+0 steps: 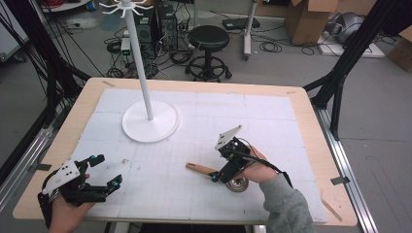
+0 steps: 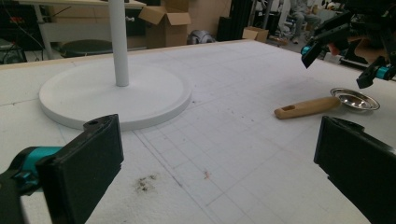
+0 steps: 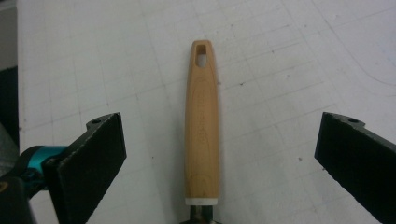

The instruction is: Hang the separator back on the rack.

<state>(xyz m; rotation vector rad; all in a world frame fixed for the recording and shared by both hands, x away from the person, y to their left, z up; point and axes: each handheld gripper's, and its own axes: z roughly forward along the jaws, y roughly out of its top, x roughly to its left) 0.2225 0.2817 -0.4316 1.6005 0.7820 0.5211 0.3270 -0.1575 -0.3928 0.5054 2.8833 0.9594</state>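
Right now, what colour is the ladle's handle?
Light brown wood, on the wooden handle with a hanging hole; clearest in the right gripper view.

The left claw (image 1: pixel 102 171) is held low at the near left, jaws spread wide. The right claw (image 1: pixel 214 175) is angled downward, jaws wide apart.

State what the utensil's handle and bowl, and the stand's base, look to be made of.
Handle: likely wood with a smooth finish, going by its tan colour and faint grain lines.
Bowl: probably polished metal, since it is silvery with bright reflections.
Stand base: matte white, plastic or painted metal; the look leaves it open.
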